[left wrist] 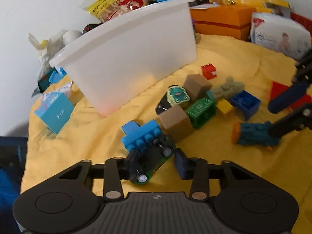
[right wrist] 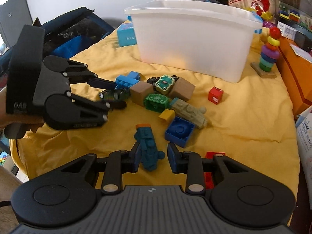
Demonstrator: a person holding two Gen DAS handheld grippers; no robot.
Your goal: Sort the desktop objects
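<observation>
Surface: yellow cloth [right wrist: 243, 120], white bin [right wrist: 193, 44] at back.
Left gripper [left wrist: 156, 161]: jaws apart around green toy car [left wrist: 150, 165].
Right gripper [right wrist: 153, 158]: jaws apart, straddling teal toy train [right wrist: 148, 148].

We see the bin [right wrist: 193, 44] at the rear of the counter [right wrist: 243, 120] | toy pile [right wrist: 161, 95] in front of the bin | ring stacker [right wrist: 270, 52] right of the bin | toy train [right wrist: 149, 152] in front of the pile | small box [right wrist: 126, 35] left of the bin.
</observation>
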